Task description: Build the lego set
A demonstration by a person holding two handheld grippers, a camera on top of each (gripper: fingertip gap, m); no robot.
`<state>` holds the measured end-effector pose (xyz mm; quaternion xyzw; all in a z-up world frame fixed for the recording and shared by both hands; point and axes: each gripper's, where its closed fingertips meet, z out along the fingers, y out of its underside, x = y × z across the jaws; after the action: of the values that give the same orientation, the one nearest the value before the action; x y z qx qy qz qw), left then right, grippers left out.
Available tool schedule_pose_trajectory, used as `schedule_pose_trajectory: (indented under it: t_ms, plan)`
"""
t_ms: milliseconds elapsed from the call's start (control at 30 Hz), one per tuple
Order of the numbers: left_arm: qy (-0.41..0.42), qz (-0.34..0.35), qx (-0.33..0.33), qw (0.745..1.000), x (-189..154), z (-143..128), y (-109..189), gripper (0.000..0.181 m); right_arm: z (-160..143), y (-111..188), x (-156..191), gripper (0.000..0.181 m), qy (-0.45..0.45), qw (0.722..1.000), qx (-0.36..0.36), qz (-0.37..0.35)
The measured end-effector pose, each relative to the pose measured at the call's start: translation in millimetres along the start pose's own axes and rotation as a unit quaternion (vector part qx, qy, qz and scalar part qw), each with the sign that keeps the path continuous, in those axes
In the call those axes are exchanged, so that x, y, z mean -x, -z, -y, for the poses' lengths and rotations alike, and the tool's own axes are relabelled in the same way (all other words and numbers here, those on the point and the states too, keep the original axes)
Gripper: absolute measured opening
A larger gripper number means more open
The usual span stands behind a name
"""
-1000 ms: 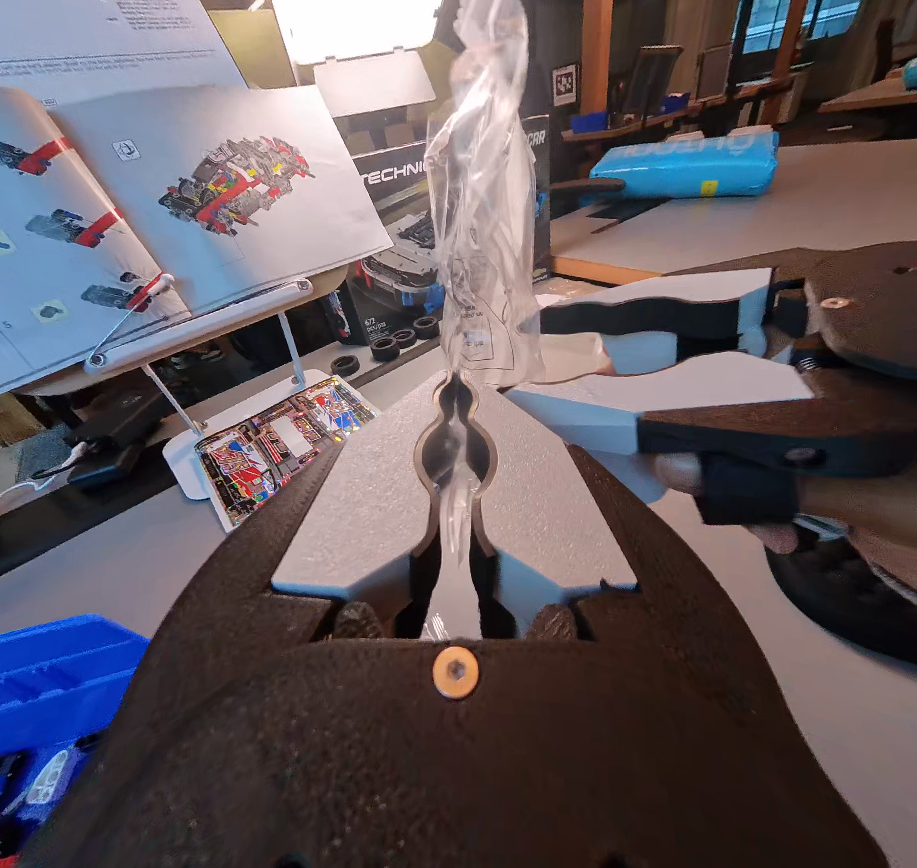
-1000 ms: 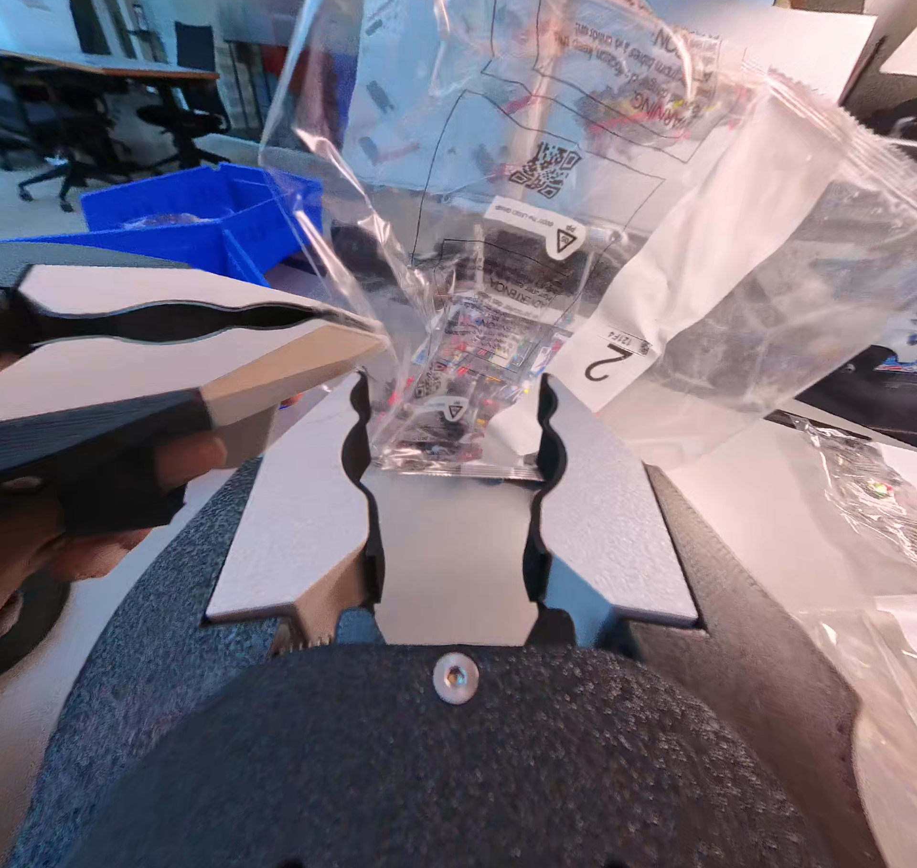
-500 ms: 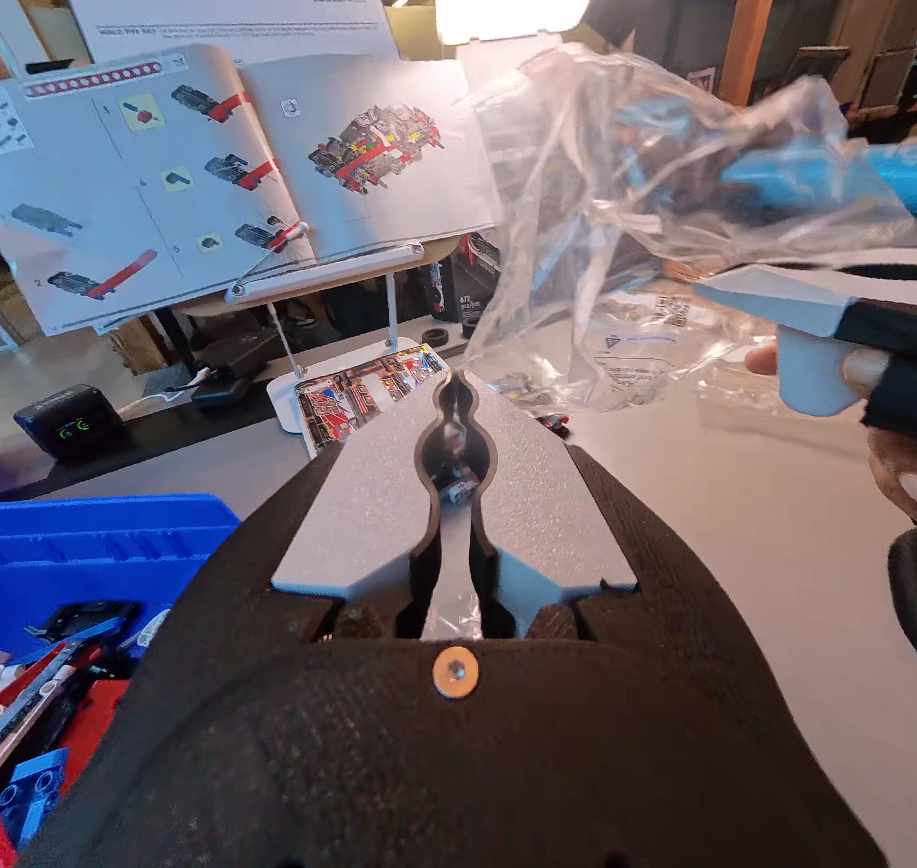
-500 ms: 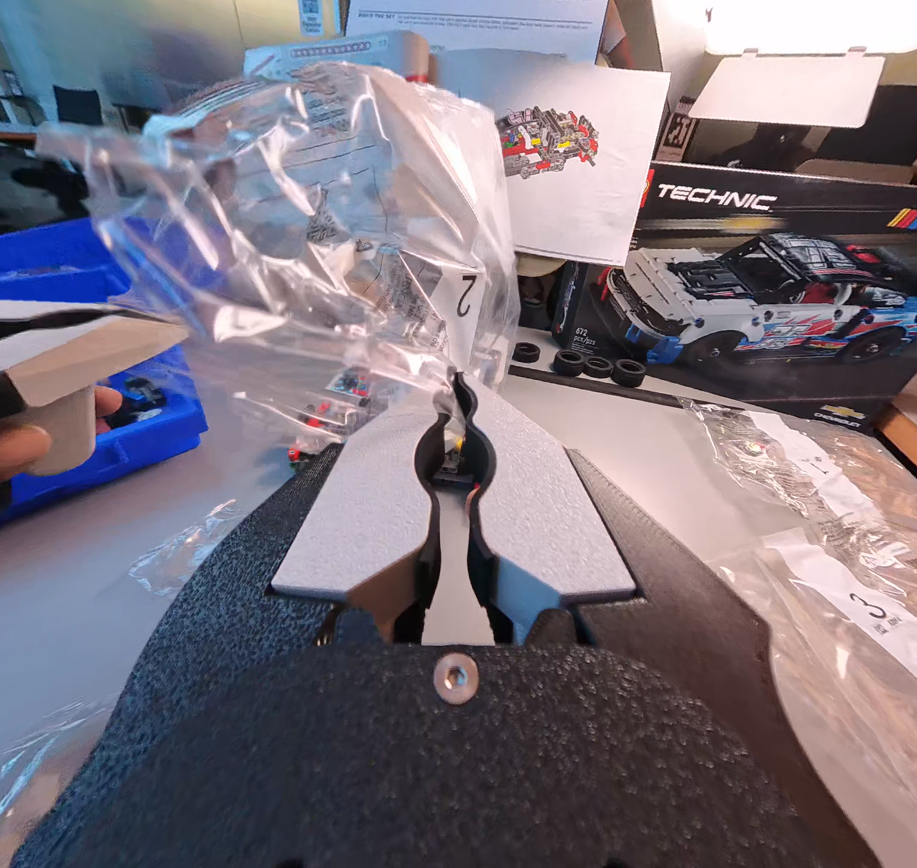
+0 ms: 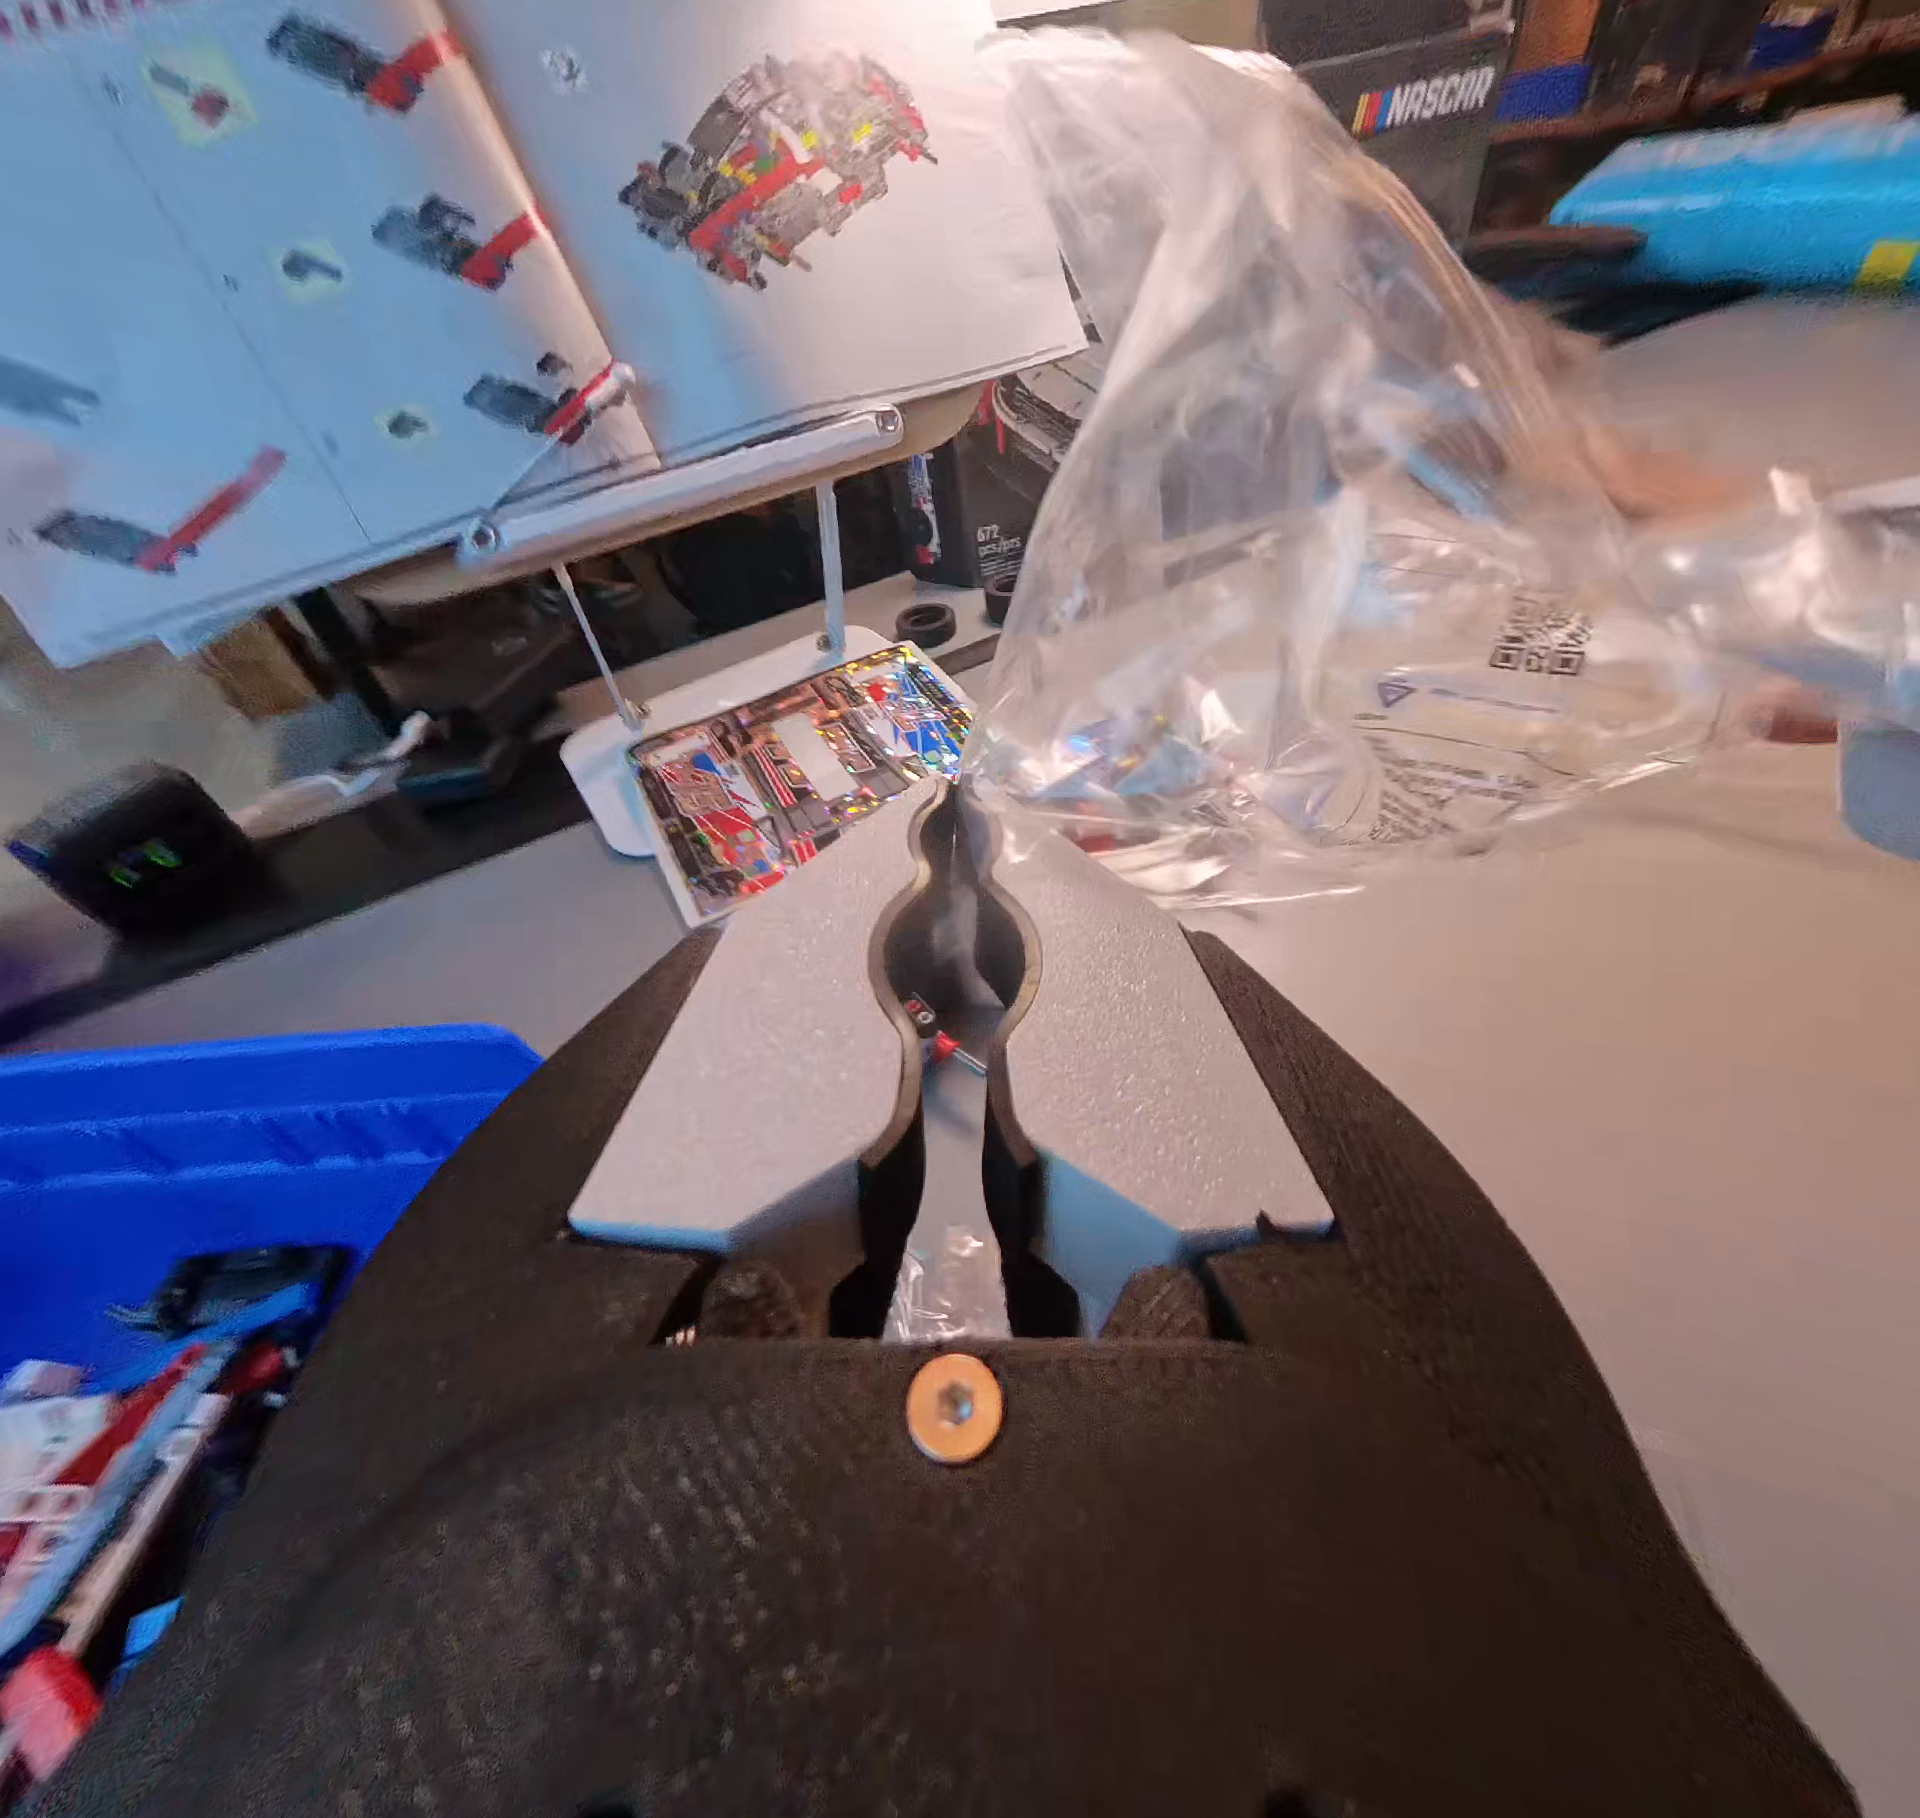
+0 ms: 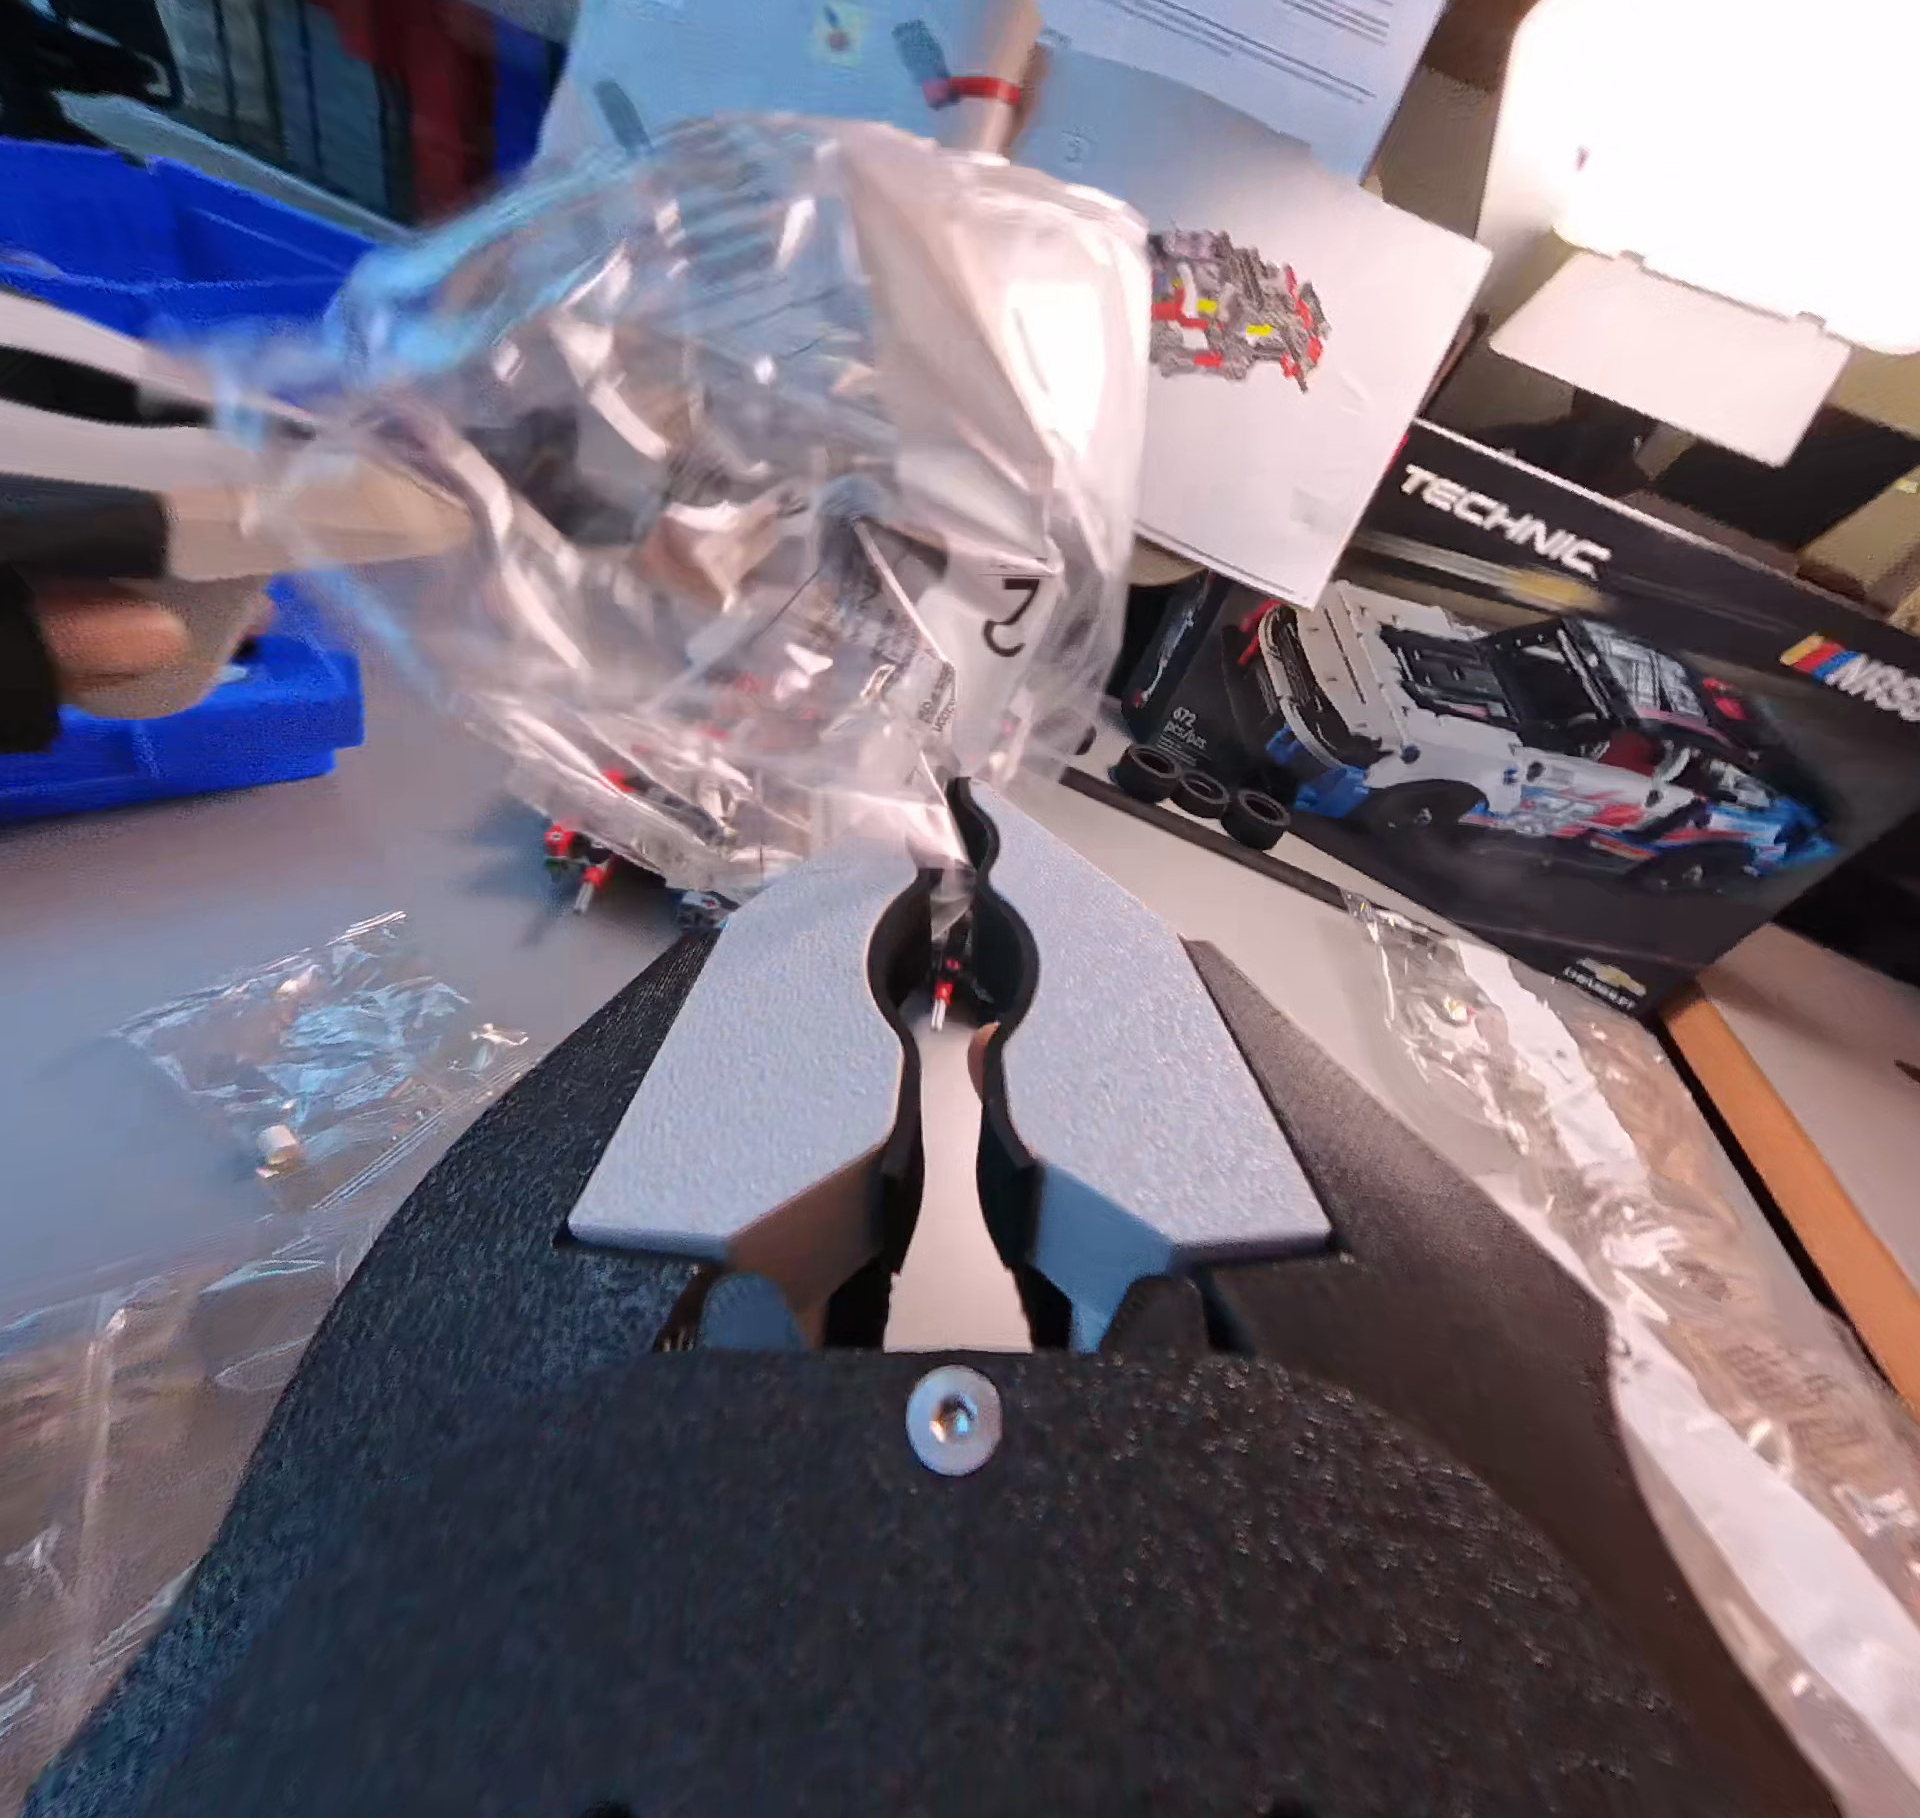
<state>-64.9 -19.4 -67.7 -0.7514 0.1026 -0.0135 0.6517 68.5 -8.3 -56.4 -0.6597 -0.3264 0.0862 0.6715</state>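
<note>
Right gripper point(image 6: 961, 812) pinches the clear plastic bag point(image 6: 727, 480); left gripper point(image 6: 156, 480) grips its far side.

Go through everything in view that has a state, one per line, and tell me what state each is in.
Left gripper: shut on the clear plastic bag.
Right gripper: shut on the same bag.
Clear plastic bag: held off the table between both grippers, crumpled.
Instruction booklet: open on its stand.
Blue plastic bin: open-topped, holding parts.
Black set box: lying on the table.

You had the bag point(image 6: 727, 480) stretched between both grippers above the table point(image 6: 208, 885), the bin point(image 6: 156, 241) left, the set box point(image 6: 1558, 729) right.
</note>
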Motion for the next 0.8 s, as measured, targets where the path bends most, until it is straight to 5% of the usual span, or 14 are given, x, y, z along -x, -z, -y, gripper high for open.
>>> schedule_pose_trajectory:
  t_ms: [67, 167, 267, 333, 467, 700, 800]
  plan:
    - [0.064, -0.036, 0.015, 0.997, 5, -8, -1, 0.0, -6, 1, -9, 0.0, -0.044, 0.999, 0.008, 0.016]
    - [0.028, -0.001, 0.029, 0.999, 6, -18, -8, 0.0, -4, 0, -3, 0.0, -0.03, 1.0, 0.003, 0.003]
    - [0.052, -0.066, 0.057, 0.995, -13, -31, -12, 0.0, -7, 1, -11, 0.0, -0.042, 0.999, 0.007, 0.0]
    - [0.082, -0.138, 0.069, 0.985, -31, -32, -7, 0.047, -15, 0, -13, 0.0, -0.031, 0.999, 0.035, 0.01]
    - [0.091, -0.212, 0.07, 0.971, -34, -26, 27, 0.054, -19, 6, -27, 0.0, -0.002, 0.998, 0.056, -0.009]
    - [0.074, -0.178, 0.308, 0.931, 2, -144, 52, 0.051, -42, 13, -69, 0.0, 0.119, 0.983, 0.13, -0.052]
    - [0.072, -0.163, 0.326, 0.928, 6, -167, 48, 0.05, -58, 10, -77, 0.0, 0.176, 0.968, 0.176, -0.037]
